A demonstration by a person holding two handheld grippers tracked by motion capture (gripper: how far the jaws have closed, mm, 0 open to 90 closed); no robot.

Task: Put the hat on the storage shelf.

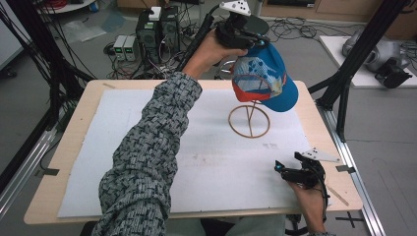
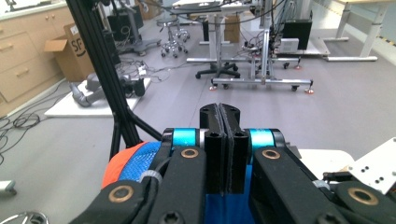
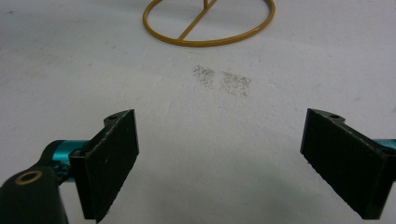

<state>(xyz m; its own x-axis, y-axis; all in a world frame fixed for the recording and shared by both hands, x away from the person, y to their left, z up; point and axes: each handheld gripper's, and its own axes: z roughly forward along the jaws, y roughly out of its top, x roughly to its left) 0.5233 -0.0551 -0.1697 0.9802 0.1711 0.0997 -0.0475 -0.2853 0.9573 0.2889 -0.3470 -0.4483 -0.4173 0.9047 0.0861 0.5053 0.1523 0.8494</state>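
Note:
A blue cap (image 1: 268, 73) with an orange-edged mesh panel hangs in the air over a gold wire stand (image 1: 250, 123) at the table's far right. My left gripper (image 1: 253, 42) is shut on the cap's top, reaching in from behind and above. In the left gripper view the jaws (image 2: 220, 109) stand pressed together, with the cap's blue and orange fabric (image 2: 133, 163) just beneath them. My right gripper (image 1: 287, 167) rests open near the table's front right corner. In the right gripper view it (image 3: 219, 130) holds nothing, and the stand's ring (image 3: 210, 43) lies ahead of it.
A white mat (image 1: 98, 147) covers most of the wooden table (image 1: 74, 123). Black frame posts (image 1: 344, 83) rise at the table's right and left. Electronics boxes (image 1: 157, 29) and cables lie on the floor behind the table. A patterned sleeve (image 1: 147, 162) crosses the mat's middle.

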